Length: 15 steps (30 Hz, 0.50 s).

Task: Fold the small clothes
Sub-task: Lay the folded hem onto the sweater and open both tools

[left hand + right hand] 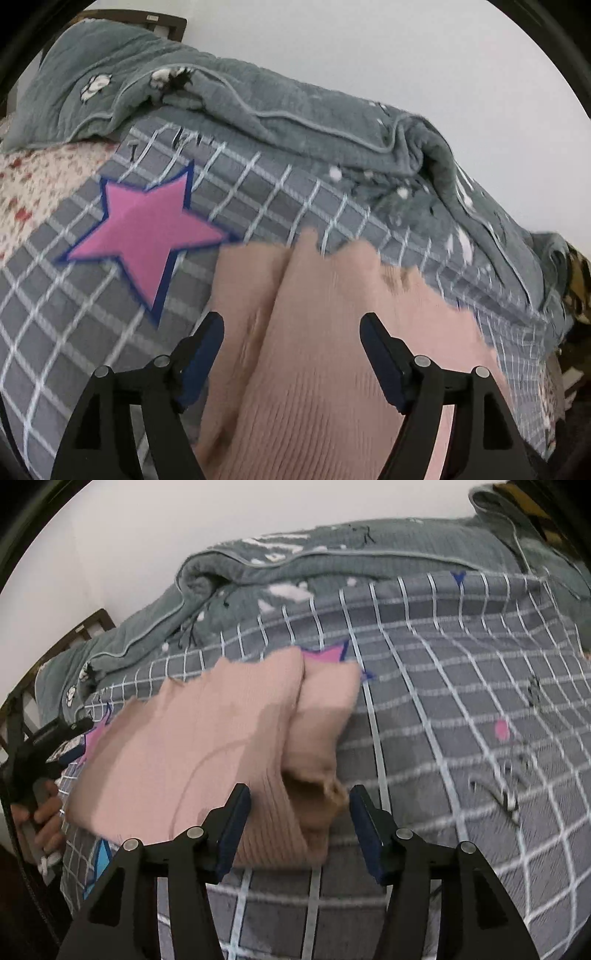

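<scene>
A small pink ribbed knit garment (325, 332) lies on a grey checked bedsheet (55, 314). It also shows in the right wrist view (207, 746), with a folded sleeve part (317, 716) on its right side. My left gripper (291, 325) is open, its jaws spread above the garment's left half. My right gripper (300, 797) is open, its jaws either side of the garment's near right edge. Neither holds anything. The left gripper and the hand holding it also show at the far left of the right wrist view (48, 738).
A rumpled grey-green quilt (258, 96) runs along the back of the bed against a white wall. A pink star print (144, 225) is on the sheet left of the garment. A floral cover (33, 177) lies far left. A dark bed frame (92, 624) stands at the head.
</scene>
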Motion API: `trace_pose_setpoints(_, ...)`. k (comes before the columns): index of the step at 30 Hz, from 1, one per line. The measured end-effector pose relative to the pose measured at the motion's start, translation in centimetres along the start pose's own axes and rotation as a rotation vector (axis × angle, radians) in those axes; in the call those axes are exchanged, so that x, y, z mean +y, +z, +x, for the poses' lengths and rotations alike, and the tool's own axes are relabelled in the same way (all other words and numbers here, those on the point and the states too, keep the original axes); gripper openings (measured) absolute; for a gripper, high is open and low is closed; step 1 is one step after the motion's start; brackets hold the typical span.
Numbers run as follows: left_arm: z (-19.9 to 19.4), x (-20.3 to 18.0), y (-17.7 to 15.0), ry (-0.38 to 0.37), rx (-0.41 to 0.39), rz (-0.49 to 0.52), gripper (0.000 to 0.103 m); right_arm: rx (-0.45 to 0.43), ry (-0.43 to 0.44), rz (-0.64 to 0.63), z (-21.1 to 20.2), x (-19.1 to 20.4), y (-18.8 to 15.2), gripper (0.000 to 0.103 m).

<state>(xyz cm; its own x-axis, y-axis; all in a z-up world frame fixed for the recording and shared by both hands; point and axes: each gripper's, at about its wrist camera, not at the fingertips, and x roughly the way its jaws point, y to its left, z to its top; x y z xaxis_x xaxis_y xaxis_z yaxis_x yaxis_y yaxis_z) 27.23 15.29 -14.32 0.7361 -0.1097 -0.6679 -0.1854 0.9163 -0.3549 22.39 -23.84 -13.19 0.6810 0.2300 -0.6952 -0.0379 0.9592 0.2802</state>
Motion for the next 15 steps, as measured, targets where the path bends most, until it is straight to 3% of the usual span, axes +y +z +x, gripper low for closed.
trace_pose_setpoints(7,-2.1,2.5,-4.7,0.020,0.057,-0.004,0.076,0.024,0.036,0.075,1.5,-0.6,-0.7,0.058)
trace_pose_setpoints(15,-1.0,2.6,-4.5,-0.015,0.099,0.005,0.083,0.027,0.014,0.038,3.2,0.5,-0.2,0.060)
